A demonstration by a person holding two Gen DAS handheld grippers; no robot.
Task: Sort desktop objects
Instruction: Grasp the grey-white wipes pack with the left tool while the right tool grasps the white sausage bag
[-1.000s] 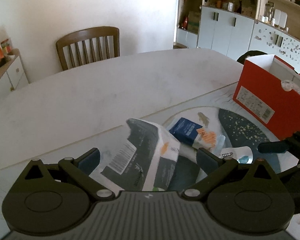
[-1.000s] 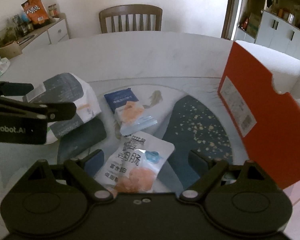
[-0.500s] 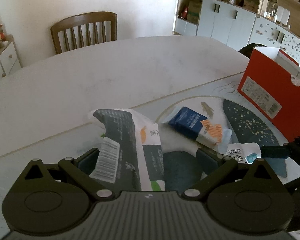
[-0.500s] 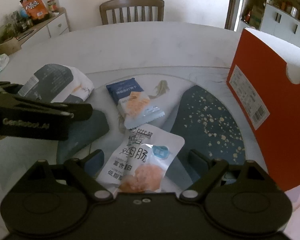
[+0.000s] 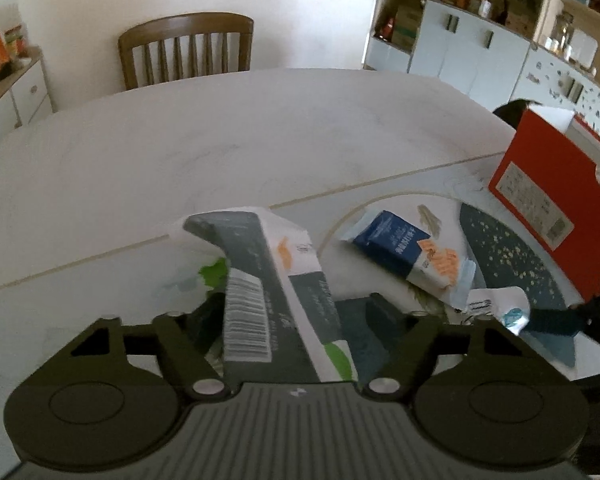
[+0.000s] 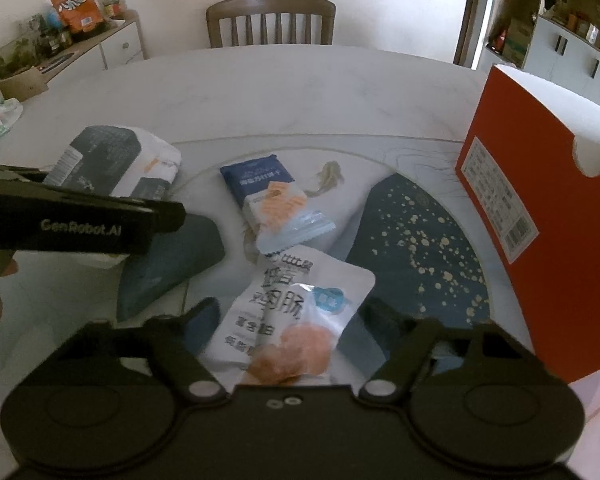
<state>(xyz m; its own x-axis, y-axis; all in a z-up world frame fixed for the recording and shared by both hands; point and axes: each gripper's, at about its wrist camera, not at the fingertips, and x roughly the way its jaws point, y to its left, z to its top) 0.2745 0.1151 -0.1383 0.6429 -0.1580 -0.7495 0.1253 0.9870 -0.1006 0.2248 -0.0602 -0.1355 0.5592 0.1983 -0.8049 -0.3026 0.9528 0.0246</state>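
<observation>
Left edge, right wrist view: left gripper (image 6: 172, 216) over grey-white bag (image 6: 116, 164). Left wrist view: jaws just closing around that bag (image 5: 276, 292), lower centre; pad contact unclear, can't tell if gripped. Centre: blue pack (image 6: 260, 184) overlapped by orange-print sachet (image 6: 288, 216), just above white pouch (image 6: 296, 312). Right gripper (image 6: 296, 320) jaws just closing, pouch between them; gaps visible at both fingers, not clamped. Right edge: red box (image 6: 532, 224), upright, near dark speckled mat patch (image 6: 420, 248). Upper half of table (image 6: 300, 92) bare, open room up to chair (image 6: 270, 20).
</observation>
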